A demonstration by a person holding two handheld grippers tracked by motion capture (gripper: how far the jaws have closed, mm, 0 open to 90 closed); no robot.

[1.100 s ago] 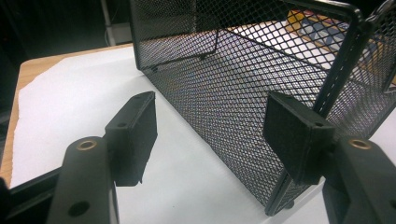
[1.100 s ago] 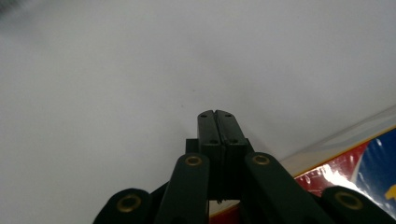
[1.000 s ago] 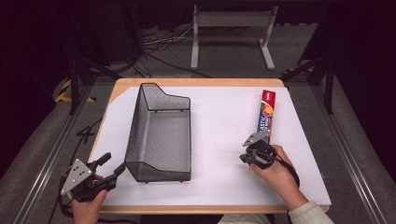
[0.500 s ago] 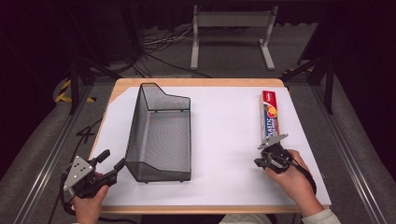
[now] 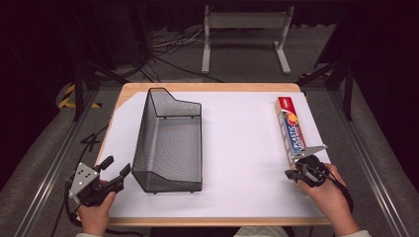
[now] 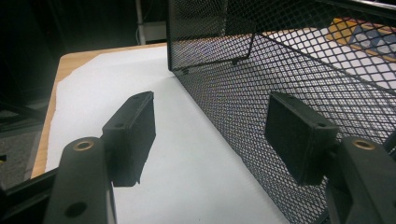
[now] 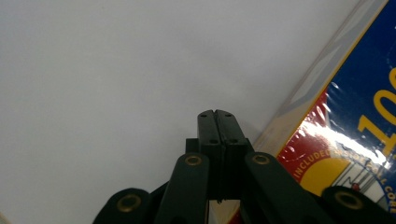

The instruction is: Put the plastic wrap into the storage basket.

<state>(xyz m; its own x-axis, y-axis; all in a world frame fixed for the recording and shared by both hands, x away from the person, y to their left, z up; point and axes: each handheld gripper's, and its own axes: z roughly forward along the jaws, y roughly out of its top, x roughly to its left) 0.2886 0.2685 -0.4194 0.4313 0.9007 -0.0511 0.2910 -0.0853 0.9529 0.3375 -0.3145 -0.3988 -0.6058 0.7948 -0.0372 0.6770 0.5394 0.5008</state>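
Nearest you: right gripper (image 5: 296, 174), jaws pressed together, nothing between them, tip at near end of plastic wrap box (image 5: 289, 129). Left gripper (image 5: 112, 170), jaws apart and empty, sits at near left corner of mesh basket (image 5: 170, 143). Box lies flat along table's (image 5: 237, 197) right edge, long axis running away from you, well apart from basket. Likely step: grasp box. Spread right jaws first, straddle box's narrow width, clamp squarely. Beyond: basket's tall far wall.
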